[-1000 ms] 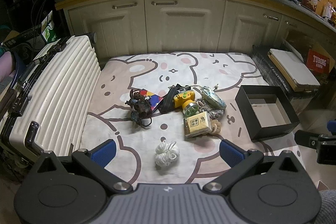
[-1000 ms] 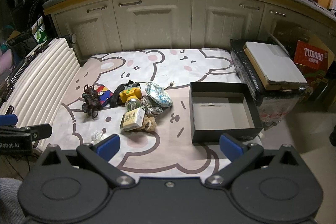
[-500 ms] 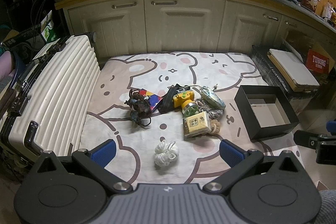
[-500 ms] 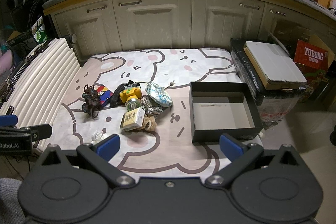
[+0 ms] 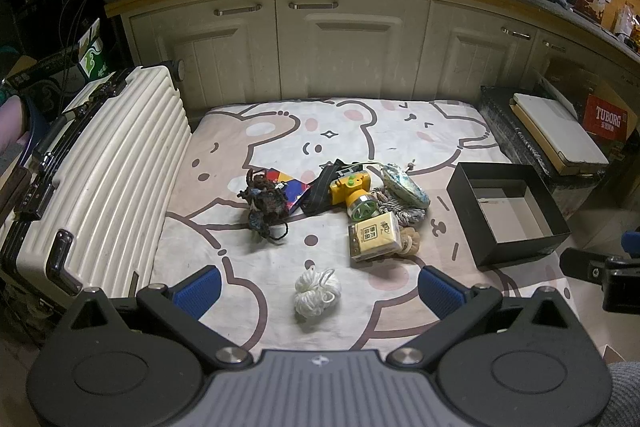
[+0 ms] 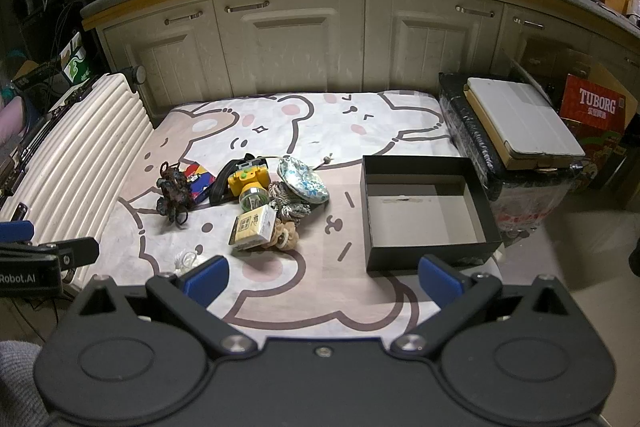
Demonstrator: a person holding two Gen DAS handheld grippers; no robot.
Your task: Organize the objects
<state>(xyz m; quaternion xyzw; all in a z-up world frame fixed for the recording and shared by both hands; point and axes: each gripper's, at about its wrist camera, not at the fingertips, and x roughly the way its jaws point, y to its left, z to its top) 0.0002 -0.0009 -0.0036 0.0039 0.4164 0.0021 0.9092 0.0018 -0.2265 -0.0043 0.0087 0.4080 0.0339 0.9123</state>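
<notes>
A cluster of small items lies mid-mat: a dark yarn figure (image 5: pixel 266 203), a colourful card (image 5: pixel 289 187), a yellow toy camera (image 5: pixel 349 187), a floral pouch (image 5: pixel 404 185), a tissue pack (image 5: pixel 374 238) and a white string ball (image 5: pixel 316 293). An empty black box (image 5: pixel 506 213) stands to their right, also the black box (image 6: pixel 426 211) in the right wrist view. My left gripper (image 5: pixel 318 289) hovers open just above the string ball. My right gripper (image 6: pixel 320 277) is open near the mat's front edge, holding nothing.
A ribbed white suitcase (image 5: pixel 92 183) lies along the mat's left side. Cream cabinets (image 5: pixel 344 47) close off the back. A wrapped black crate with a flat tablet case (image 6: pixel 520 125) on top and a red Tuborg carton (image 6: pixel 596 107) stand at the right.
</notes>
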